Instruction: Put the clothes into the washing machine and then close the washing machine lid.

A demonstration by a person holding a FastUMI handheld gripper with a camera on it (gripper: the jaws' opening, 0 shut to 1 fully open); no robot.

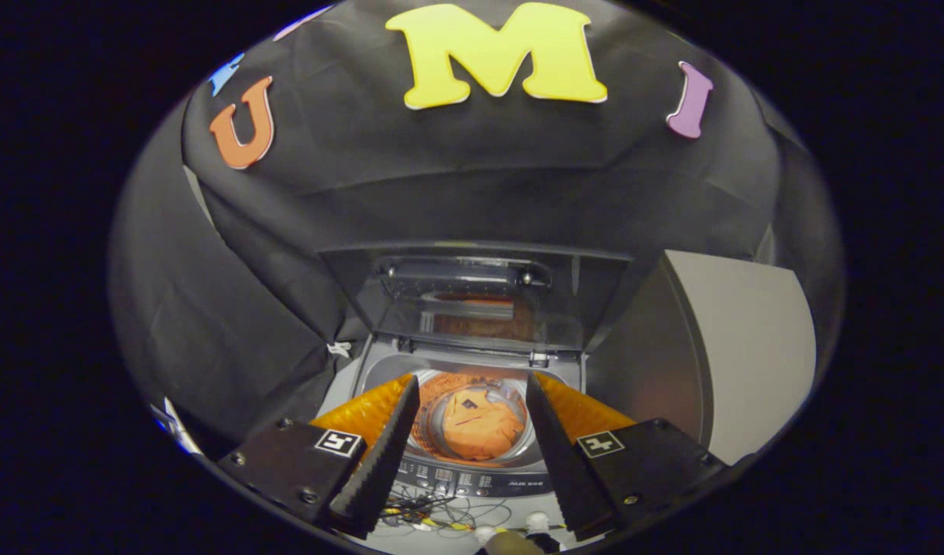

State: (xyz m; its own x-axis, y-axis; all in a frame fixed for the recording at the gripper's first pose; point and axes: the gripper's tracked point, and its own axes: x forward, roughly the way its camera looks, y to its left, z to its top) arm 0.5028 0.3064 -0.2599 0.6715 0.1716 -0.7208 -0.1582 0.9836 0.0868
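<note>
A top-loading washing machine (379, 366) stands ahead of me with its dark glass lid (479, 301) raised upright at the back. An orange garment (479, 424) lies bunched inside the drum, seen between my fingers and beyond them. My gripper (472, 393) is open, held above the machine's front, with nothing between its fingers. The control panel (472, 482) runs along the machine's front edge, below the drum opening.
A grey panel (741, 354) stands to the right of the machine. Loose wires (433, 510) lie on the pale surface in front of the control panel. Black cloth hangs close behind and to the left of the machine.
</note>
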